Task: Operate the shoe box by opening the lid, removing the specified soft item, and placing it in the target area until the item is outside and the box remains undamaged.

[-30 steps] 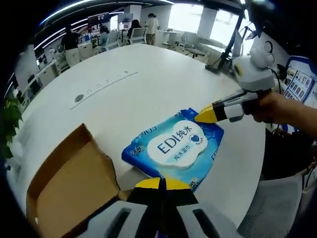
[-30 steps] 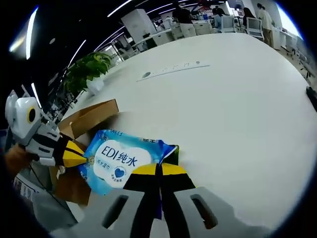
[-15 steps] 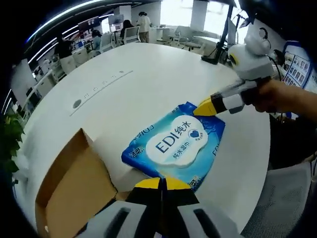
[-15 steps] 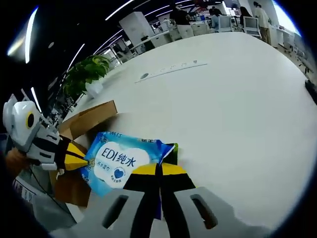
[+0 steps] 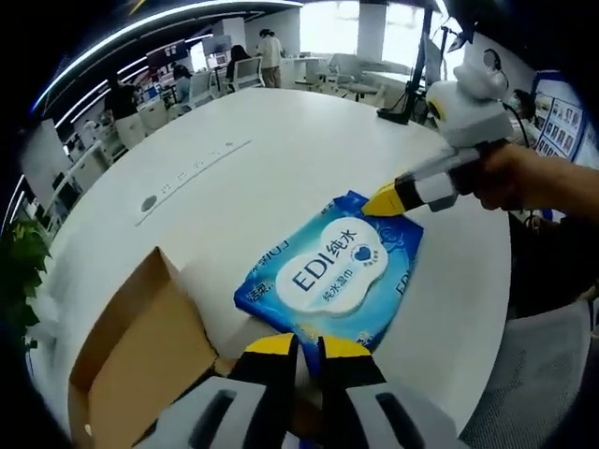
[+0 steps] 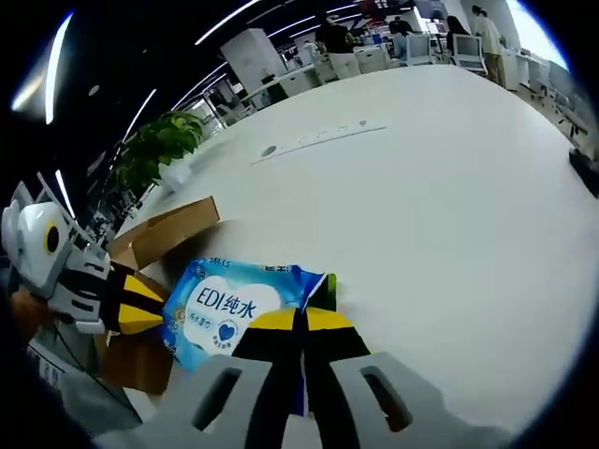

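On the wide white table (image 5: 281, 140), an open cardboard shoe box (image 5: 140, 360) is sitting near the edge closest to the person, its lid flap (image 6: 168, 224) folded back. Just beside the box, the soft item, a blue pack of wet wipes (image 5: 332, 271), is lying flat on the bare tabletop, fully outside the box.

Two hand-held tools are meeting the pack at opposite ends. The right gripper (image 6: 301, 323) is clamping one corner of the pack, its yellow-tipped jaws pressed together on the wrapper. The left gripper (image 5: 298, 344) is sitting at the other end with its jaws slightly apart, a narrow gap showing between the tips, so it appears to be loosening its hold or already free.

Judging the risks from here: with one end being let go and the other pinched, any pull from the right gripper is likely to drag or twist the pack across the table. The thin wrapper could tear at the clamped corner. The left gripper is working close to the box, so a careless withdrawal could knock the flap or shove the box toward the table edge.
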Demonstrator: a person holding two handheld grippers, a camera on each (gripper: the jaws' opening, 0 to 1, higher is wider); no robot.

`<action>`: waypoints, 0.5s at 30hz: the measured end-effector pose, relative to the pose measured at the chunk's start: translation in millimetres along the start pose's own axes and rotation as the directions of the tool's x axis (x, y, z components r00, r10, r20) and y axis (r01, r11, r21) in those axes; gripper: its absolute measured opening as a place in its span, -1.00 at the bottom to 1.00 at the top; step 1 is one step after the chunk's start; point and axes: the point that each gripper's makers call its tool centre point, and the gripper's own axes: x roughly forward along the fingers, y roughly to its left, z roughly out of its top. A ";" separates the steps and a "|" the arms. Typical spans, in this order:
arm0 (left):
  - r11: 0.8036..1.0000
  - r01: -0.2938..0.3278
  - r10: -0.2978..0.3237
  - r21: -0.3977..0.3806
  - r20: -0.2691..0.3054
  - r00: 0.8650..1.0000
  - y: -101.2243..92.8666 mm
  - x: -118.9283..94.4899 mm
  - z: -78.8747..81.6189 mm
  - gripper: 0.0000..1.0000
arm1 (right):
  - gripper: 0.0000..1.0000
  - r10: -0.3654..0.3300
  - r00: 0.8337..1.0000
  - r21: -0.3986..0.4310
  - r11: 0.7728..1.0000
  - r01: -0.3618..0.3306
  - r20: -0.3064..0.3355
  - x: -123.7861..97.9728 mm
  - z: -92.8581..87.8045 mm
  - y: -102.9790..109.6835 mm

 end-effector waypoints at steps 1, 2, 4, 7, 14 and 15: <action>1.000 0.006 -0.006 -0.008 0.018 1.000 -1.3 -1.0 2.8 -0.81 | -1.00 0.010 1.000 0.002 1.000 -0.010 0.012 -1.5 2.3 2.2; 1.000 0.007 -0.007 -0.026 0.016 1.000 -1.7 -3.0 2.6 -0.80 | -1.00 0.010 1.000 0.005 1.000 -0.010 0.011 -2.7 2.6 3.2; 1.000 0.009 -0.008 -0.030 0.036 0.999 -2.0 -6.3 5.0 -0.76 | -0.98 0.008 1.000 -0.003 1.000 -0.008 0.015 -3.1 3.1 3.9; 0.999 0.015 -0.013 -0.039 0.049 0.999 -3.3 -10.2 6.4 -0.72 | -0.95 -0.001 1.000 -0.027 1.000 0.002 0.022 -4.6 3.6 3.8; 0.998 0.023 -0.018 -0.050 0.097 0.995 -5.9 -24.4 10.7 -0.66 | -0.98 -0.039 0.998 -0.048 0.998 0.042 0.047 -19.9 11.4 -0.7; 0.998 0.026 -0.021 -0.053 0.101 0.995 -6.2 -26.1 10.6 -0.65 | -0.99 -0.039 0.998 -0.057 0.997 0.042 0.049 -22.3 12.3 -0.1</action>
